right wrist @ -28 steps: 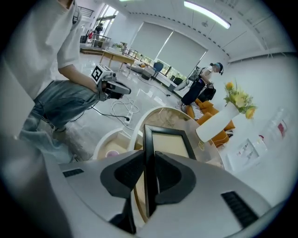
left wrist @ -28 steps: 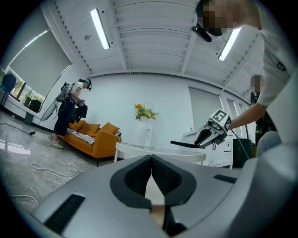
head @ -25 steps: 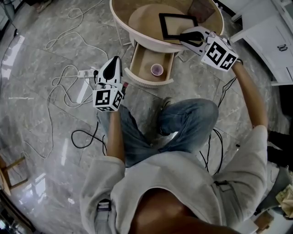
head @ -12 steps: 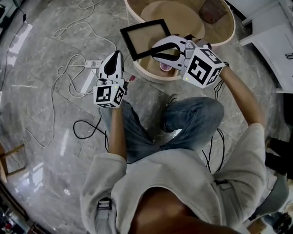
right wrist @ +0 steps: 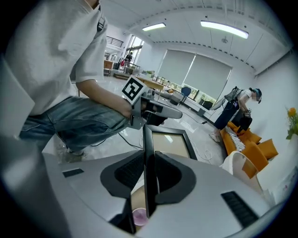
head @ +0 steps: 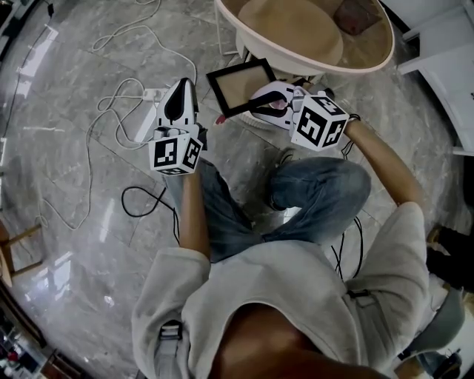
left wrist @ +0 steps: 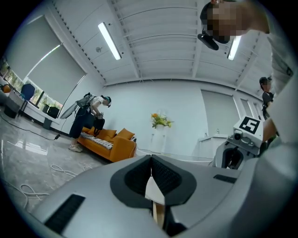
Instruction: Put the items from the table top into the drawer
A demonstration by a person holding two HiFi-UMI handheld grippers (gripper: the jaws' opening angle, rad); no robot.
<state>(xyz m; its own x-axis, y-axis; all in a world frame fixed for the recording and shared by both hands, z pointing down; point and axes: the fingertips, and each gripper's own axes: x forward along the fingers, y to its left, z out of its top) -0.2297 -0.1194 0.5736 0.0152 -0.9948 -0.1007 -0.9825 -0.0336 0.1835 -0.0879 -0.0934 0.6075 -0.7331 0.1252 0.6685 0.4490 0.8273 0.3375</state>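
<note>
- Clamping the picture frame (head: 241, 83) by one edge, the right gripper (head: 259, 101) holds it at upper centre, above the drawer (right wrist: 135, 197).
- Lower the frame flat, clear of the pink cup (right wrist: 139, 216).
- Left gripper (head: 181, 85): jaws together, empty; hold it aside.

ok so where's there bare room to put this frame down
The round beige table's middle is bare inside its rim, apart from a brown item at the far edge. In the wooden drawer only tan floor beside the small pink cup shows, under the black picture frame in the right gripper. White cables crowd the floor left of the left gripper.
</note>
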